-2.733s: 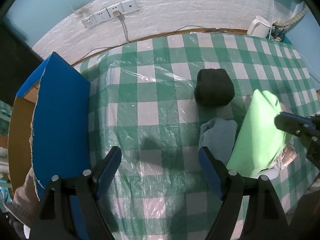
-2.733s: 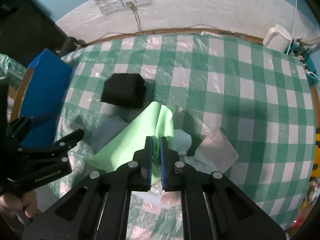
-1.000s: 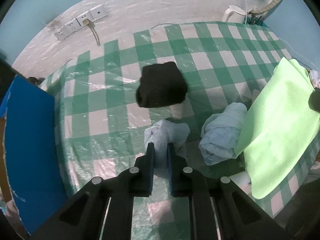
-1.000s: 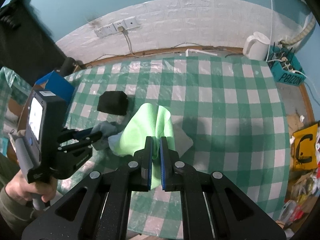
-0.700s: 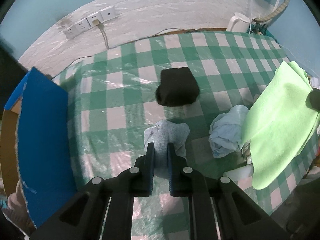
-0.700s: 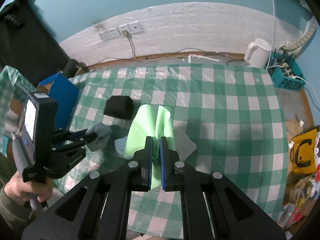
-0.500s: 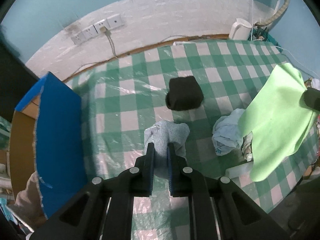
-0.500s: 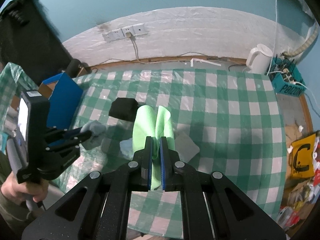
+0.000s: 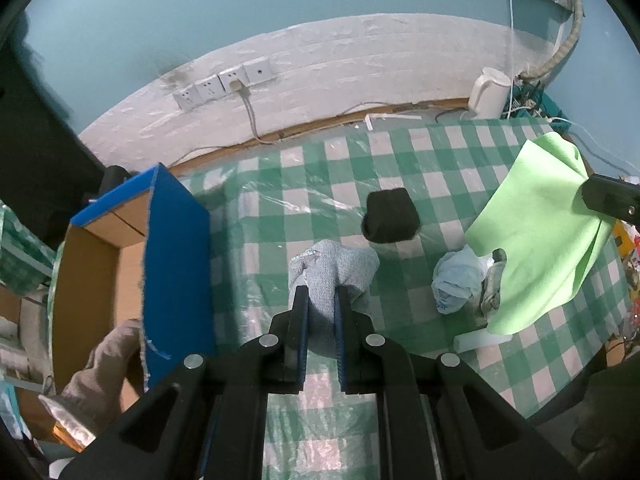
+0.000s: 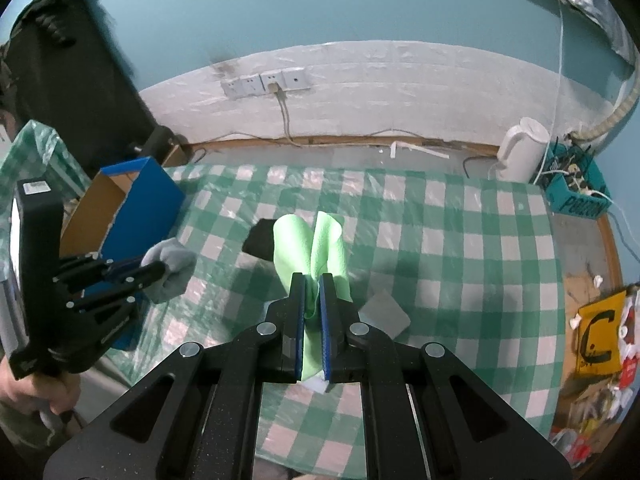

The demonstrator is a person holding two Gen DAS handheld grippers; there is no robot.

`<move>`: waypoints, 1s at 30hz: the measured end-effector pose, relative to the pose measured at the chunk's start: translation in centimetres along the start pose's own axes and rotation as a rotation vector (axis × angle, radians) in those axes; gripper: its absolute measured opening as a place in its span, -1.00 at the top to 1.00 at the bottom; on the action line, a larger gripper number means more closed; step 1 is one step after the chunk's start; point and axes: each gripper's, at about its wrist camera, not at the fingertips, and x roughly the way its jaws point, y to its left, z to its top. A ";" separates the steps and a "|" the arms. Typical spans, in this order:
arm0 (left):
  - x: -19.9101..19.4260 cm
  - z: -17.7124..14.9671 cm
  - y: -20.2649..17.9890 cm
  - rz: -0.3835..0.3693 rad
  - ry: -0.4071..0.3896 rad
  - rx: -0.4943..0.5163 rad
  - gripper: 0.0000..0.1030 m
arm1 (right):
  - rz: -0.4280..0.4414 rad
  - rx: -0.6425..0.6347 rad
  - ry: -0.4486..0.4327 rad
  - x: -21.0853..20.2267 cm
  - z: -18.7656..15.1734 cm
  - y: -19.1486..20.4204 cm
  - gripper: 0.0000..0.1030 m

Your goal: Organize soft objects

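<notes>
Fingers clamp soft cloth in both of the person's hand-held grippers above a green-and-white checked tabletop (image 9: 280, 208). At far left, an open blue-sided cardboard box (image 9: 176, 256) stands off the tabletop's edge, a pale fabric item draped over its near rim. Next along, the left gripper (image 9: 320, 300) is clenched on a bunched grey-blue knit cloth (image 9: 332, 268), which hangs clear of the surface and puffs out past the pads. A black folded fabric bundle (image 9: 390, 216) lies beyond it on the tabletop, then a crumpled light-blue cloth (image 9: 456, 280) with other small pieces beside it. At right, the right gripper (image 10: 312, 300) pinches a lime-green cloth (image 10: 316, 240) by a gathered fold, the rest hanging as a loose sheet. Both held pieces look light and limp, likely to sag, swing and snag rather than slip; a pinch on a bunched fold, as here, seems the surest hold. The box appears the probable destination.
</notes>
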 end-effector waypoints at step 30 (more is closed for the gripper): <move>-5.1 -1.6 9.0 0.095 -0.083 -0.148 0.78 | 0.076 -0.153 -0.069 -0.8 4.9 10.5 0.88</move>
